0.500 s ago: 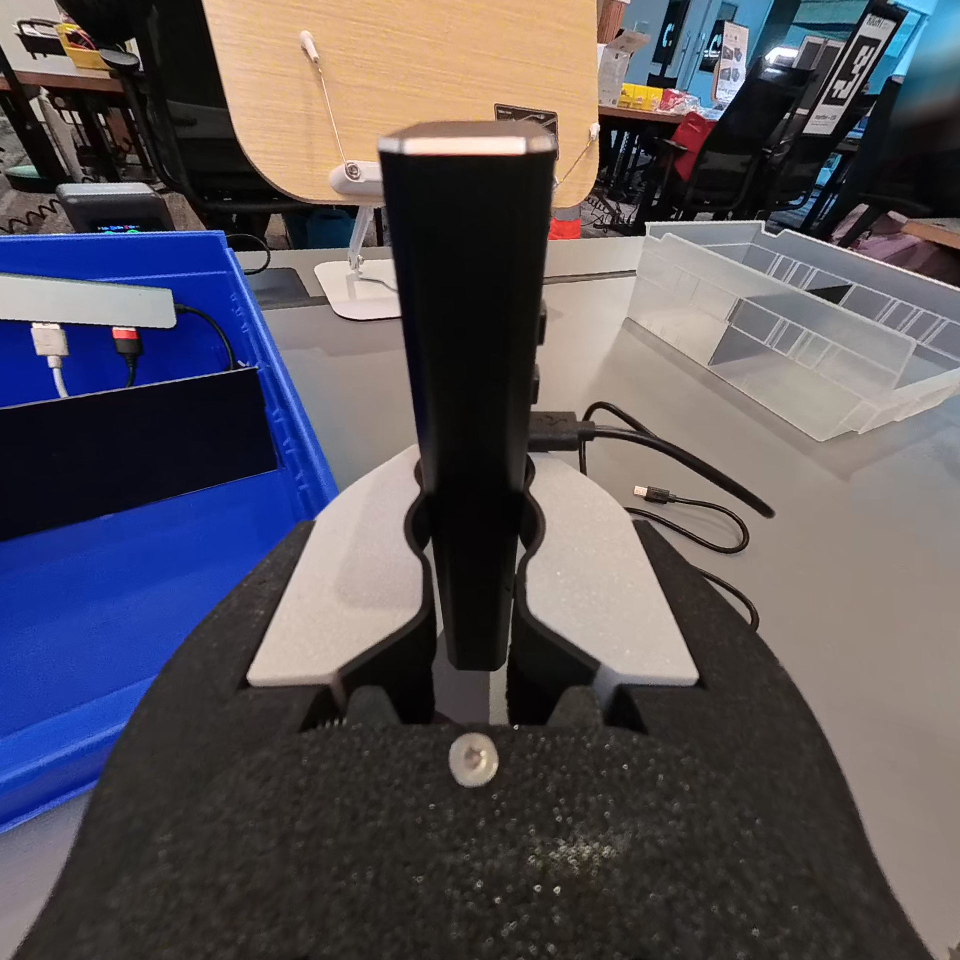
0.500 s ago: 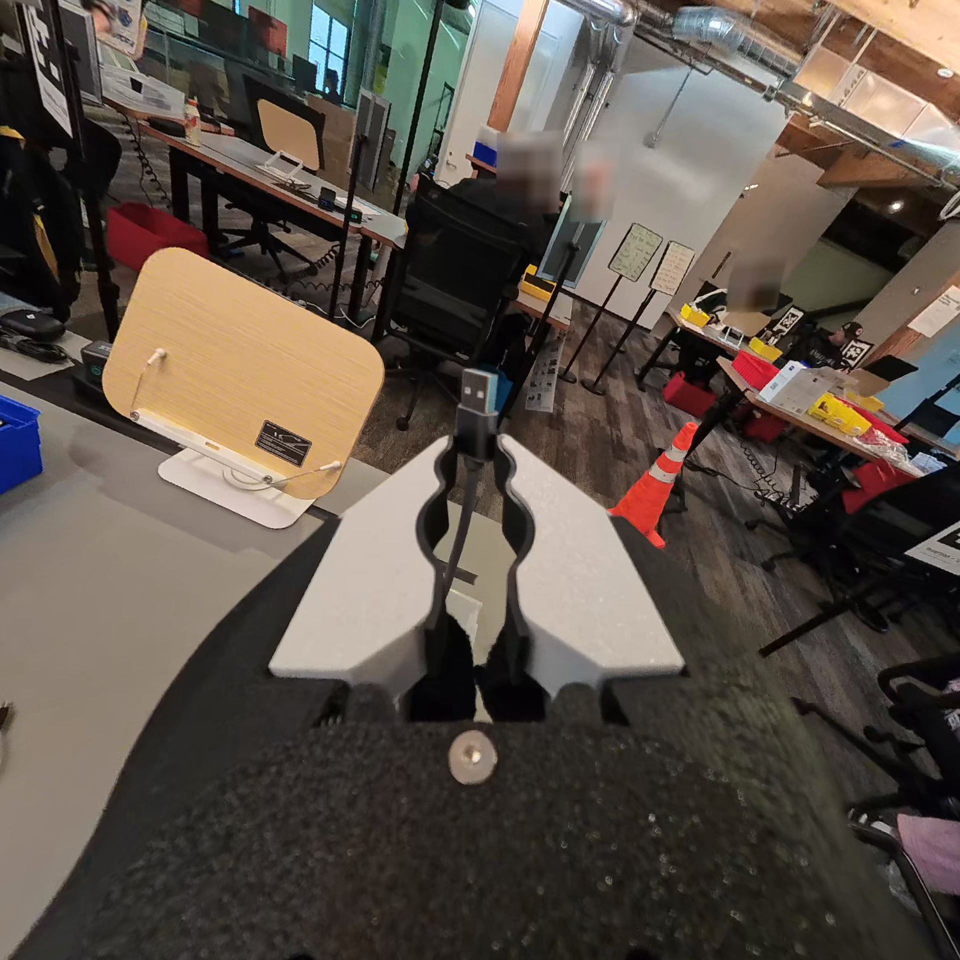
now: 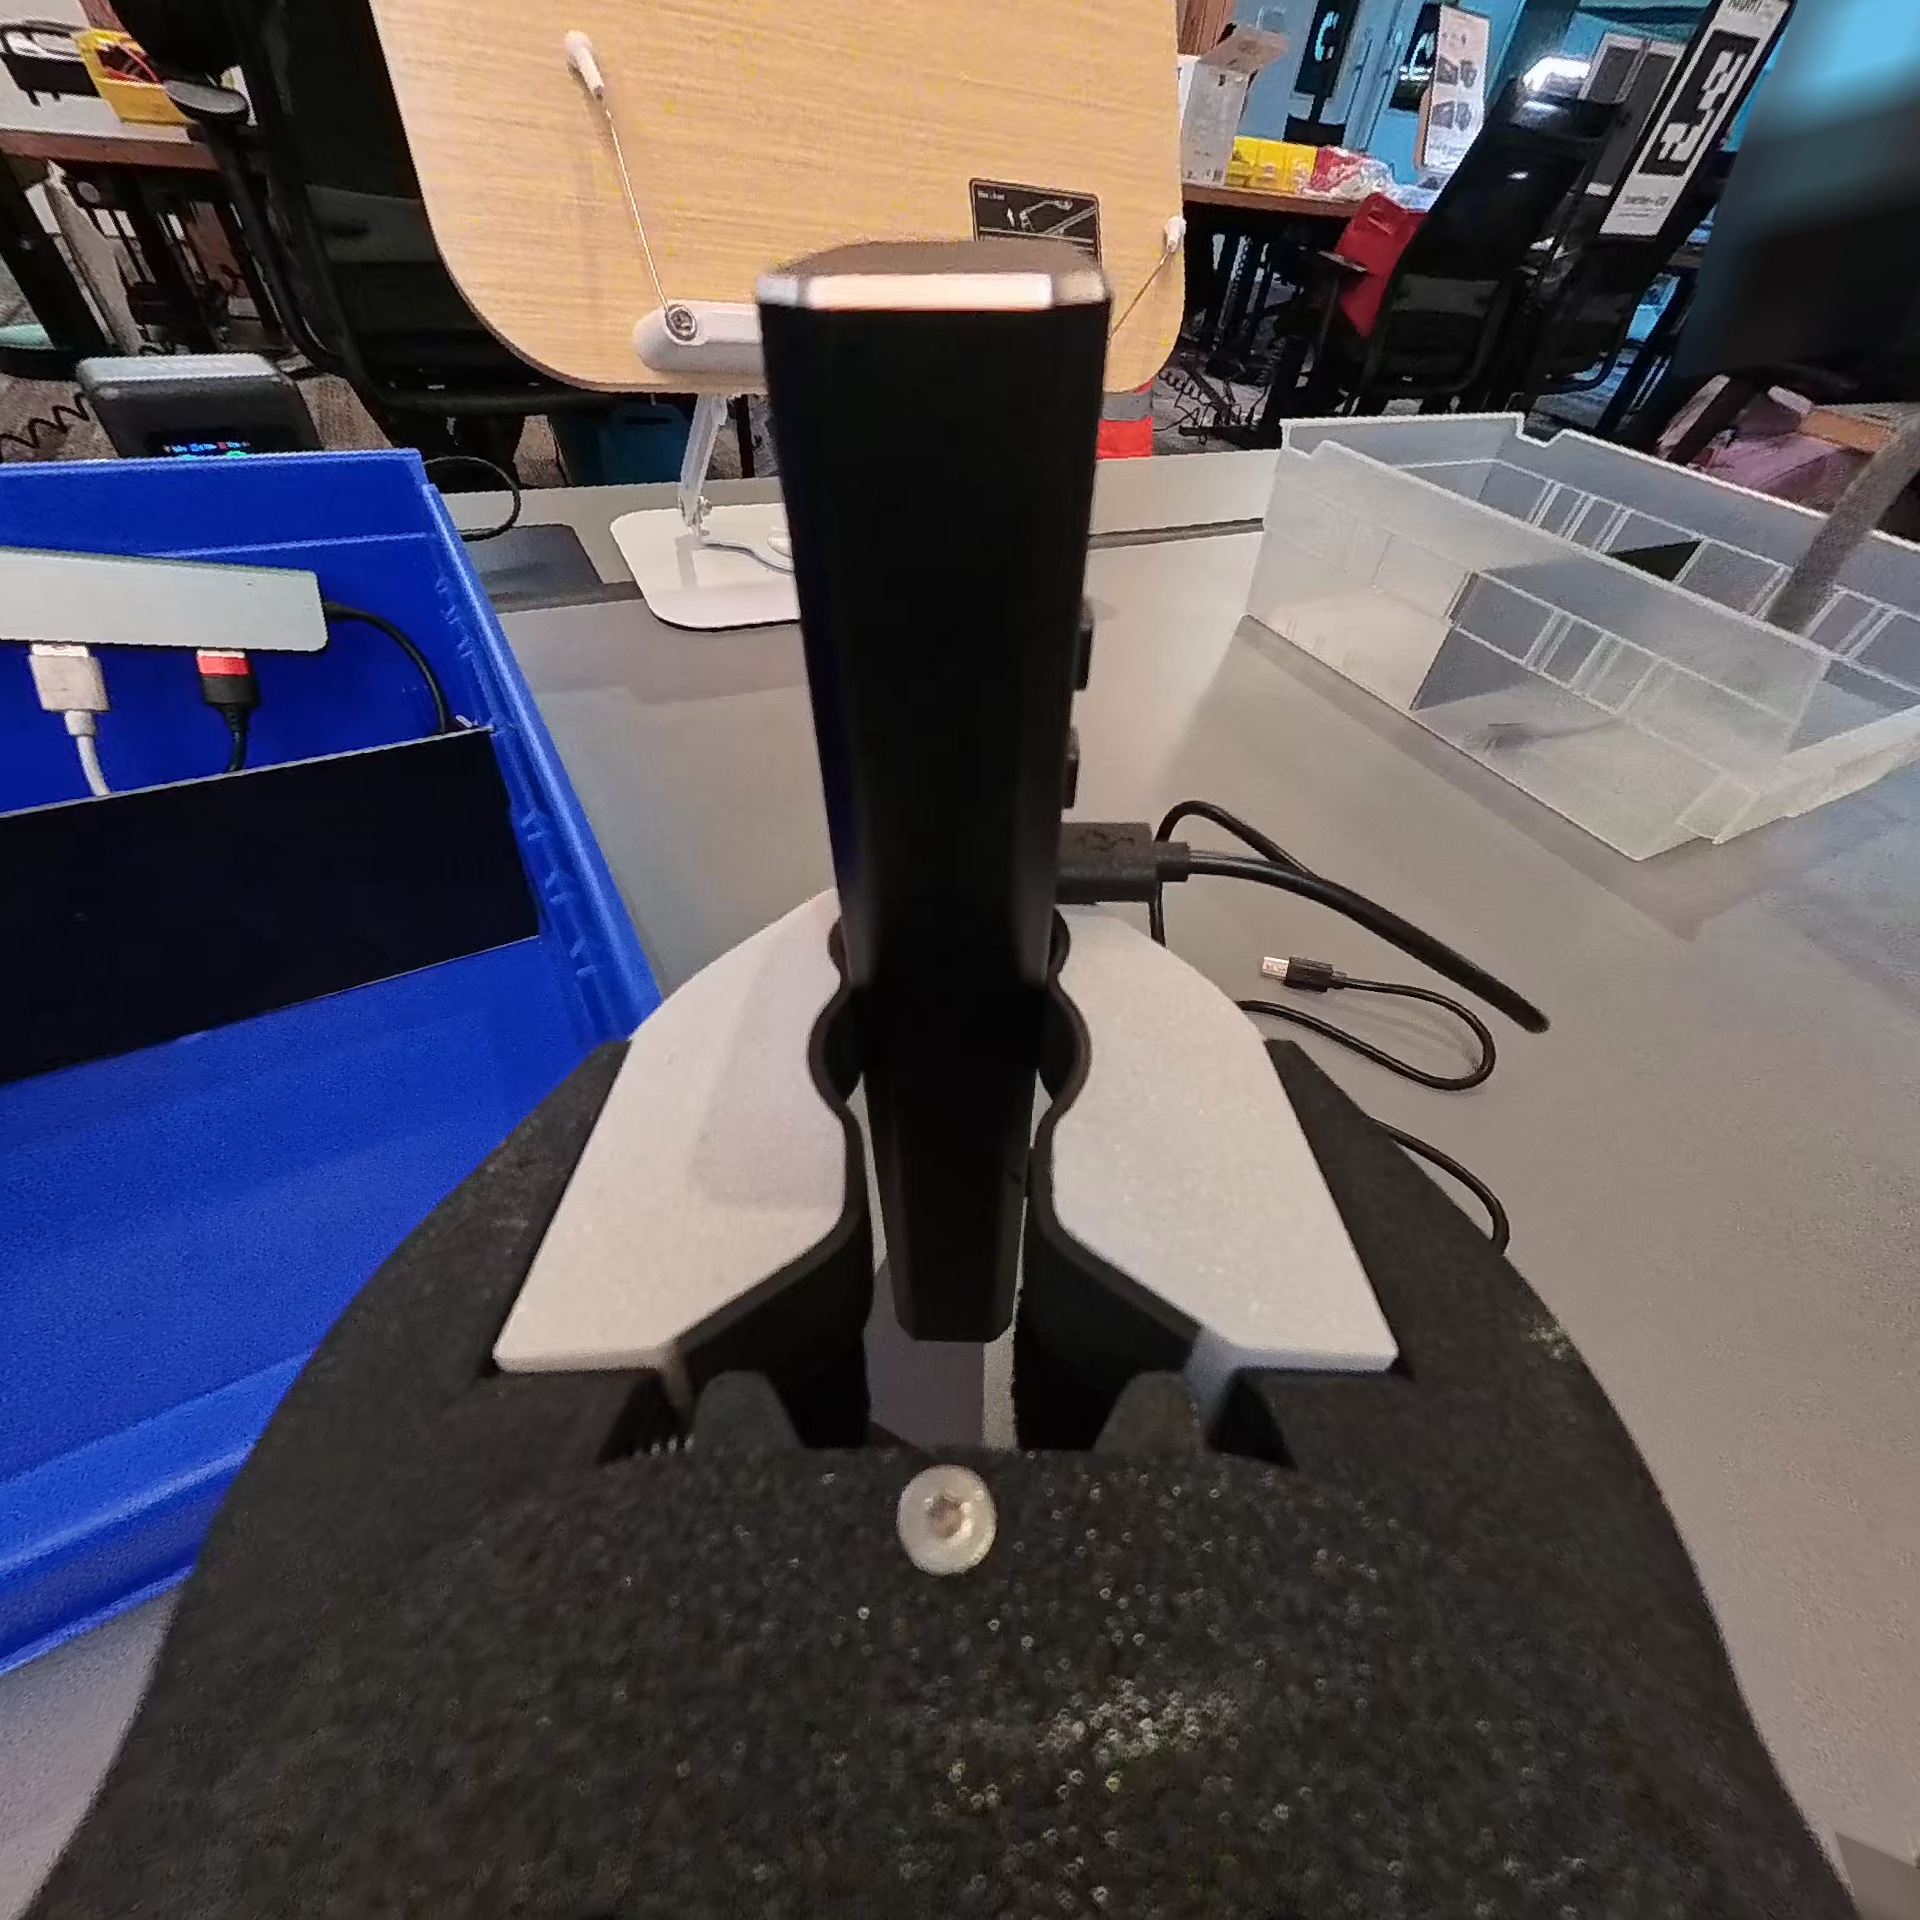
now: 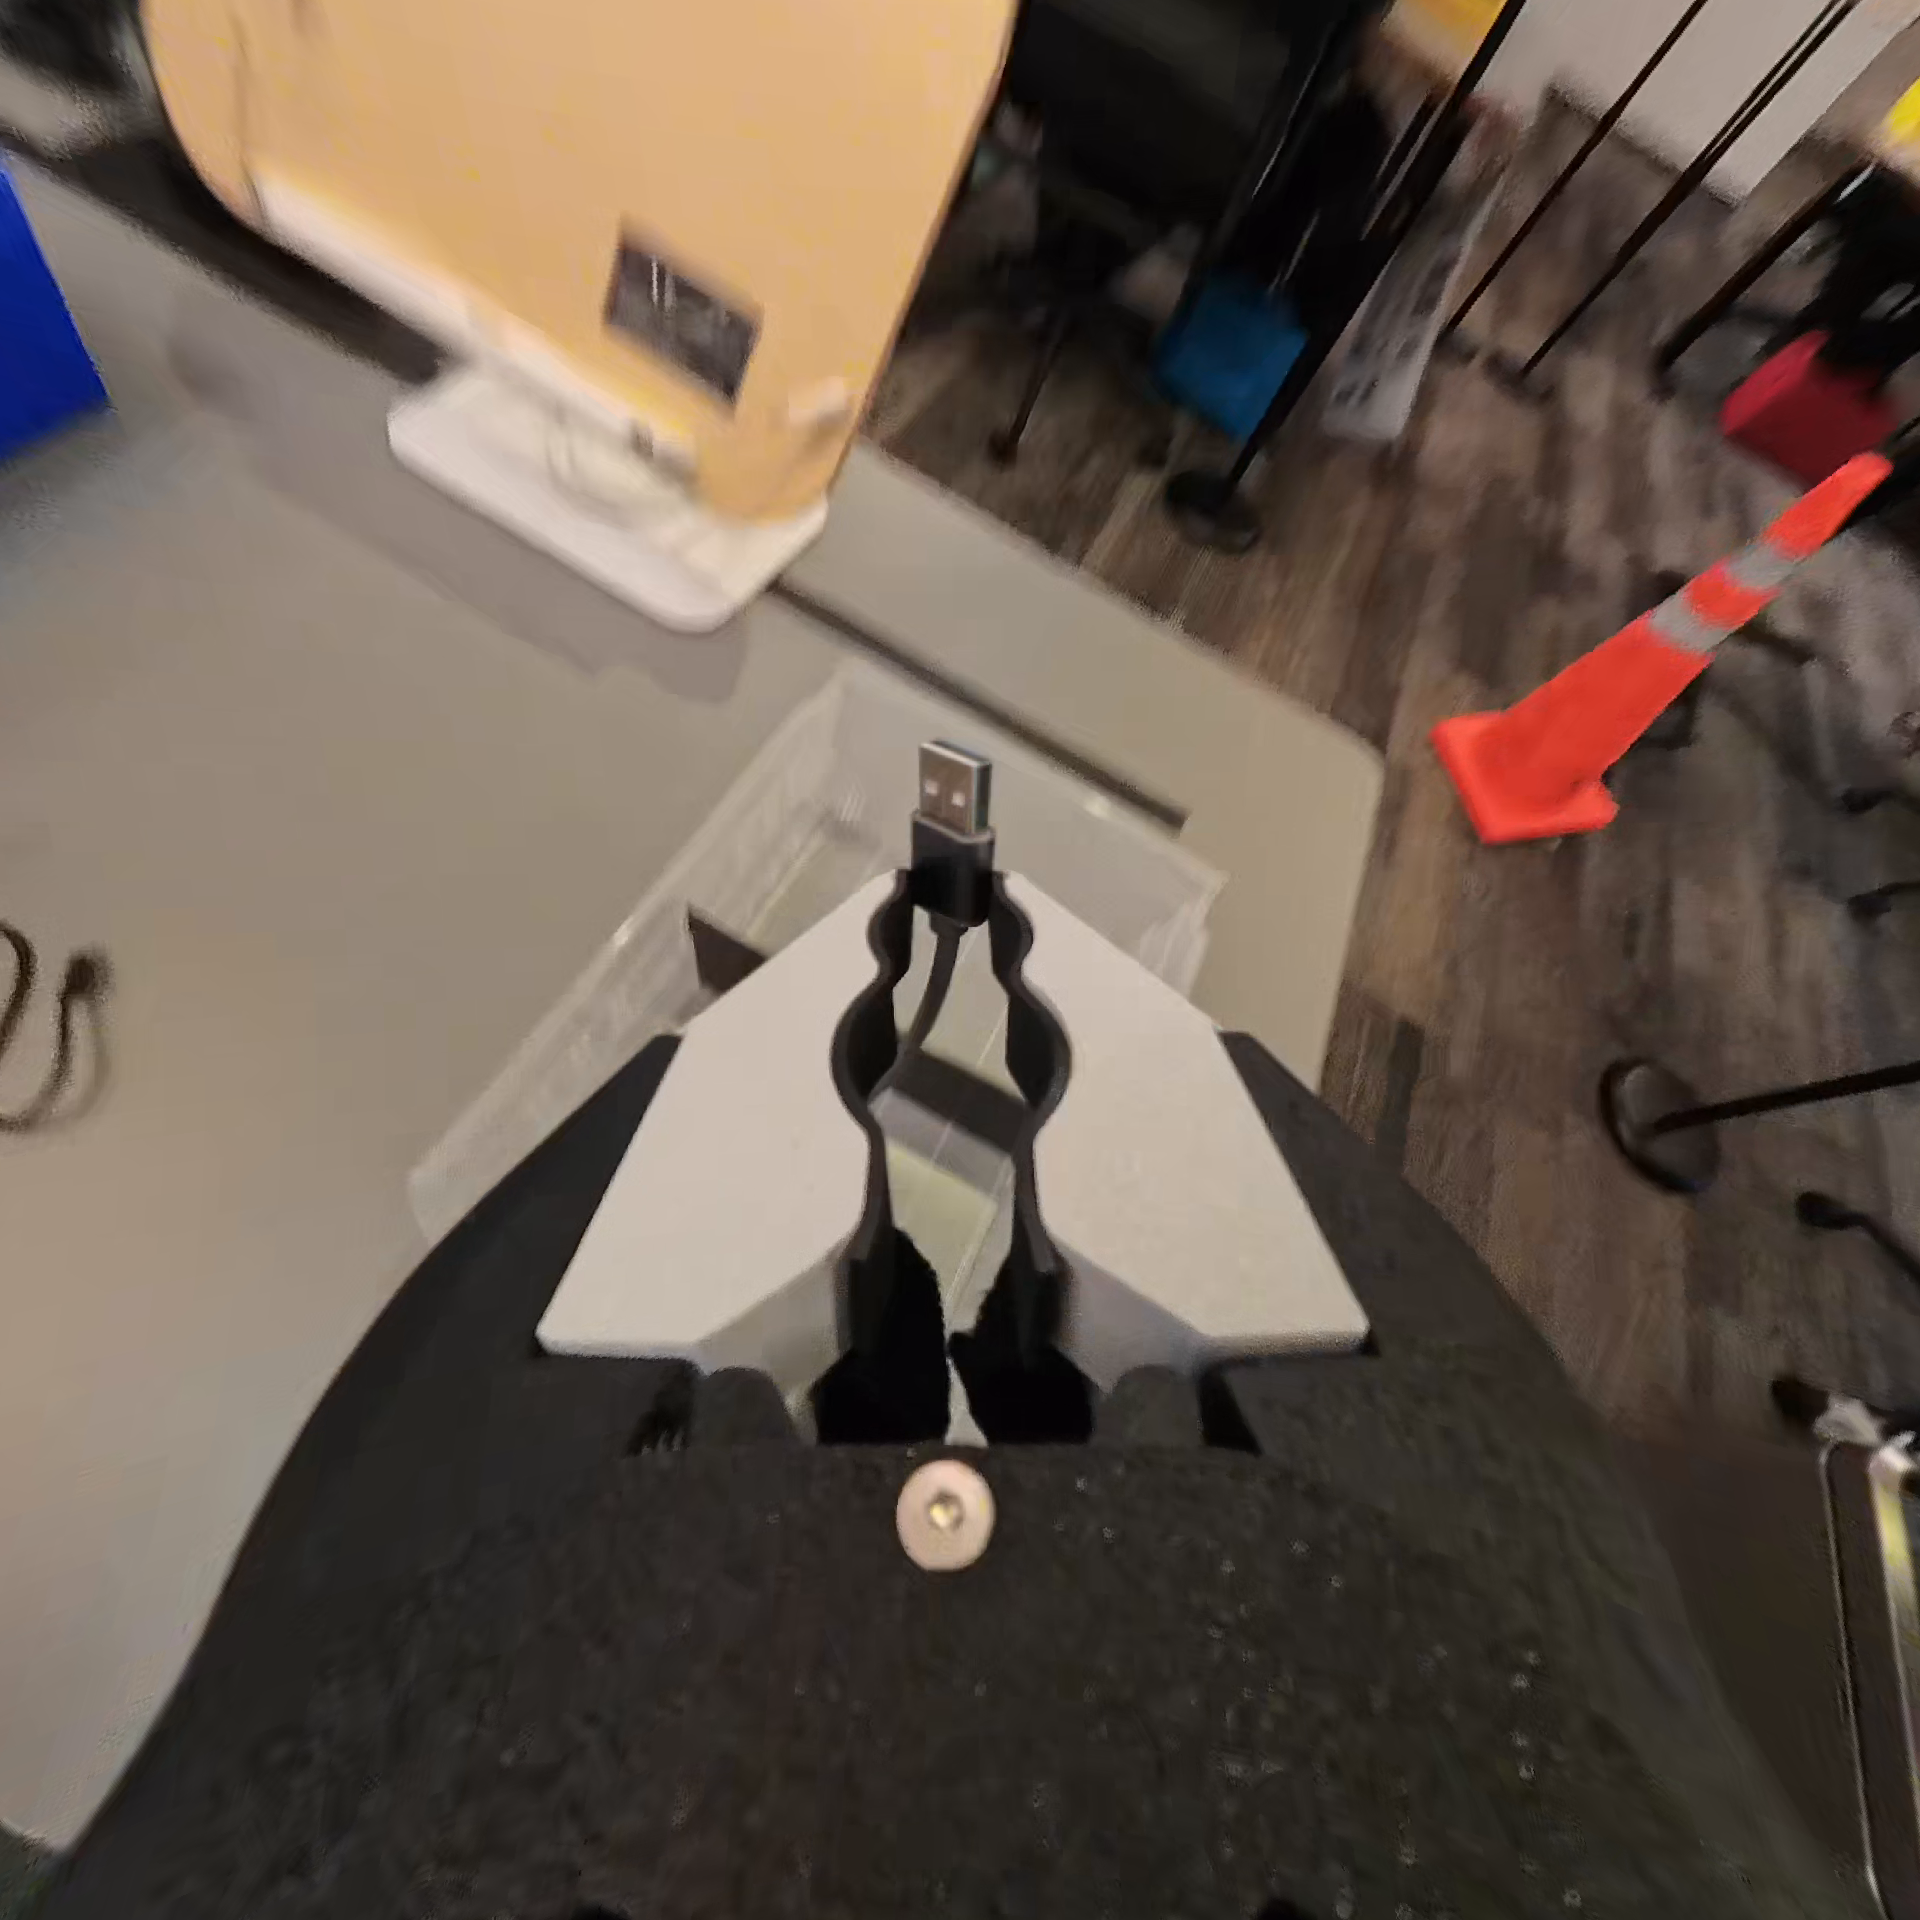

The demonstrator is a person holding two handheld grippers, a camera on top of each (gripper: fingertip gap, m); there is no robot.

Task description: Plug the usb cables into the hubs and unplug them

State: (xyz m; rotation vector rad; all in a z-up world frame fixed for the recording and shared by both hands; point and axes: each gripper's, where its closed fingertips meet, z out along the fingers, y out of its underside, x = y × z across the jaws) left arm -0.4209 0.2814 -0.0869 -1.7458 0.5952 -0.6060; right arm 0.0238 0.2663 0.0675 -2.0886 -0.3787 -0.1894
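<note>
Grey table (image 3: 1558, 1195) lying beneath both tools: left tool (image 3: 940, 997) is gripping the upright black rectangular USB hub (image 3: 935, 644), one black cable (image 3: 1117, 868) plugged in; right tool (image 4: 948, 899), now tipped downward, is pinching a black USB-A cable plug (image 4: 951, 831), heading toward insertion.

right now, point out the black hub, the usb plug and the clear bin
black hub (image 3: 935, 644): left wrist view, middle of its front face
usb plug (image 4: 954, 790): right wrist view, its metal tip
clear bin (image 3: 1621, 644): left wrist view, an inner divider wall
</note>
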